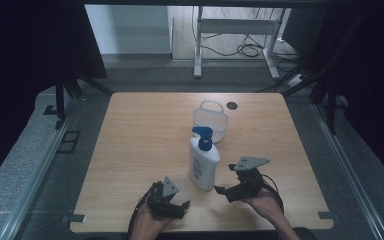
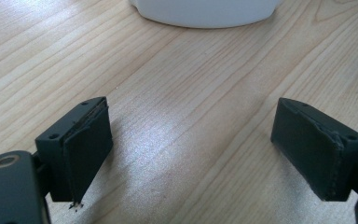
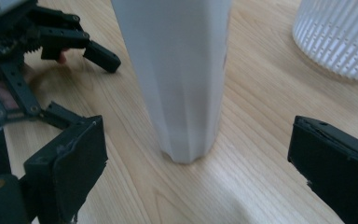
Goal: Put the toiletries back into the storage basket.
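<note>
Just a light wooden table [image 1: 140, 150] with a small round hole [image 1: 232, 105] up around 12 o'clock near the far edge. Past it, at 12, a white metal frame [image 1: 235, 30] stood on the floor with black cables [image 1: 250, 49] tangled underneath.

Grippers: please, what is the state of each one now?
Left gripper: open, holding nothing.
Right gripper: open, not gripping; the white bottle stands just ahead of its jaws.
</note>
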The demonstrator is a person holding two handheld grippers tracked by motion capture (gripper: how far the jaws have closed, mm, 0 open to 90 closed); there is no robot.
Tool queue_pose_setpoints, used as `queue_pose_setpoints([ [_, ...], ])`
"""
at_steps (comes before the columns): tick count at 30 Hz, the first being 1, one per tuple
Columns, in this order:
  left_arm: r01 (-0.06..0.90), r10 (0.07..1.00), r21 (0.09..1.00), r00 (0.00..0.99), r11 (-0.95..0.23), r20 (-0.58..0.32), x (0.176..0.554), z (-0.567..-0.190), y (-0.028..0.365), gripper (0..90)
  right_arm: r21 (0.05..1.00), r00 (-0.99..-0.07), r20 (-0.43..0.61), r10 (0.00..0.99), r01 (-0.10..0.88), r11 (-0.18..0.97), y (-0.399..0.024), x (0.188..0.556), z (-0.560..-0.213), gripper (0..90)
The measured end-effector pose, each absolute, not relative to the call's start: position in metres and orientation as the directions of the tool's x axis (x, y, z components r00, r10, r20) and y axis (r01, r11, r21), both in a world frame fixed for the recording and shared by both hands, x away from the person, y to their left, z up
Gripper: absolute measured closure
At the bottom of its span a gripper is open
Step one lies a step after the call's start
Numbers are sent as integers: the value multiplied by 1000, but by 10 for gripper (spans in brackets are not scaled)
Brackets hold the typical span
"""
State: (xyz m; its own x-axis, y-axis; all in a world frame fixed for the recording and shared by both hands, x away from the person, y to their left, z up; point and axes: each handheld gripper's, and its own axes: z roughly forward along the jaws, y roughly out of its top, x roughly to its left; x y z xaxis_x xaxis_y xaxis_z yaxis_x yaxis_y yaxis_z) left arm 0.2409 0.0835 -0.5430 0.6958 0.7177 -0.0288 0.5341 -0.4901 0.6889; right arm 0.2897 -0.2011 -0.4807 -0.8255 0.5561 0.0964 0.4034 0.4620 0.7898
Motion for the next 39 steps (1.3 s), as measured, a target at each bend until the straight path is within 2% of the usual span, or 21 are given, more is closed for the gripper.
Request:
queue_pose_setpoints([
  [17,534,718,689,696,-490,-29,241,-543,83,118,811,-825,110,554,397,430,-179,300,-469,127],
  [39,533,717,688,697,-492,-27,241,-543,84,118,810,-825,92,558,388,440,-146,315,-452,134],
])
